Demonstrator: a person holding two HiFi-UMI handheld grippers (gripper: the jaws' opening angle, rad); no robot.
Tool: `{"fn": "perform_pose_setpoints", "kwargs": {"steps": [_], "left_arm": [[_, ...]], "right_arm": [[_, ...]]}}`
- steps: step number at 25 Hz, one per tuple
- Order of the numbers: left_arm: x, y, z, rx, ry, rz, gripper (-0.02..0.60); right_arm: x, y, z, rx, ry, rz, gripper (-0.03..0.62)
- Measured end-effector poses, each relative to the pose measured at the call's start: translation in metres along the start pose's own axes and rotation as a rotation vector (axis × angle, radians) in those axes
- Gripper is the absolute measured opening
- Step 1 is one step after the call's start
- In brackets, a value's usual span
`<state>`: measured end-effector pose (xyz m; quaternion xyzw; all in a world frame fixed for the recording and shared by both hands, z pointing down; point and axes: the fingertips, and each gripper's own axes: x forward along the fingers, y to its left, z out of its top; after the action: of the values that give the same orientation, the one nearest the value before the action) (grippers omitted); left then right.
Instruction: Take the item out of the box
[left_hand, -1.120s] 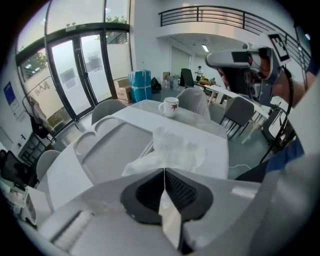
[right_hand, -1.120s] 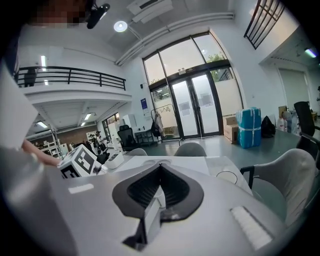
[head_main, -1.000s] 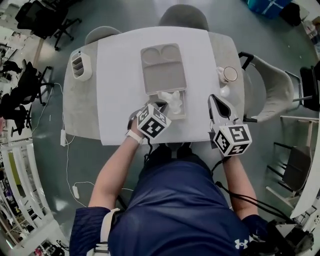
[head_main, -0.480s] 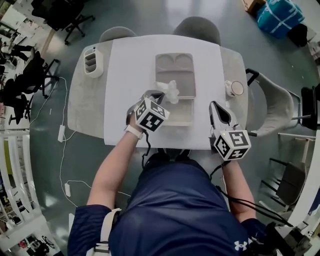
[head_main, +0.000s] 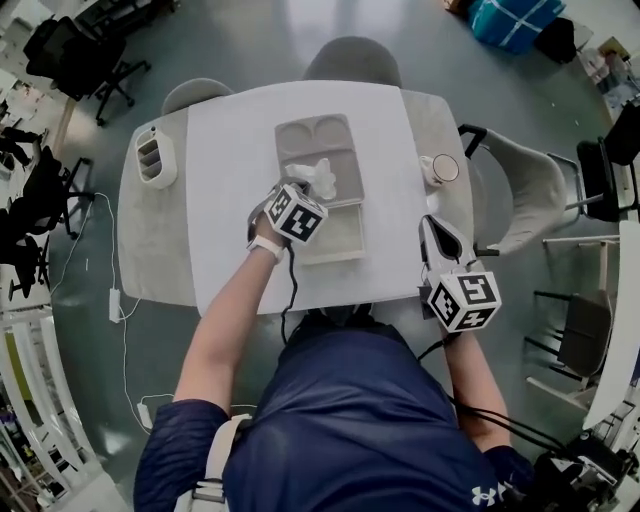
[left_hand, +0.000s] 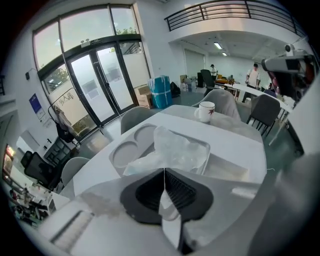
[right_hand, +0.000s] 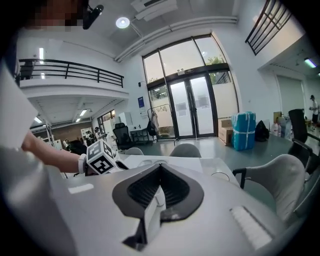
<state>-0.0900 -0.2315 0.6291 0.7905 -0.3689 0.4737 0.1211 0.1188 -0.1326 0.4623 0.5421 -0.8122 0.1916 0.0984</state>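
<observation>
The person wears a navy short-sleeved shirt (head_main: 350, 420) with a small white logo (head_main: 484, 491) near the right shoulder and a pale strap (head_main: 214, 455) by the left one. A white band (head_main: 267, 247) circles the left wrist. The left gripper (head_main: 302, 188) and the right gripper (head_main: 432, 222) have smooth light-grey shells with black ribbed pads (right_hand: 175, 191) at the jaws. The left marker cube (head_main: 296, 214) and the right marker cube (head_main: 465, 301) are white with black square patterns. A thin black cable (head_main: 288, 292) trails from the left gripper, and thicker black cables (head_main: 490, 410) trail from the right.
</observation>
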Motion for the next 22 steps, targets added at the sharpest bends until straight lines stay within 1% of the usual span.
{"fn": "perform_pose_setpoints", "kwargs": {"steps": [4, 8, 13, 22], "left_arm": [[0.014, -0.002, 0.000, 0.007, 0.024, 0.000, 0.008], [0.023, -0.004, 0.000, 0.013, 0.035, 0.002, 0.008], [0.028, -0.006, 0.000, 0.012, 0.053, -0.001, 0.008], [0.031, -0.005, -0.003, 0.005, 0.054, 0.019, 0.009]], "right_arm": [[-0.011, -0.011, -0.001, 0.014, -0.003, -0.038, 0.003], [-0.016, -0.014, -0.006, 0.028, 0.002, -0.054, 0.003], [-0.018, -0.016, -0.007, 0.035, 0.003, -0.058, 0.003], [-0.011, -0.013, -0.008, 0.037, 0.009, -0.040, 0.003]]}}
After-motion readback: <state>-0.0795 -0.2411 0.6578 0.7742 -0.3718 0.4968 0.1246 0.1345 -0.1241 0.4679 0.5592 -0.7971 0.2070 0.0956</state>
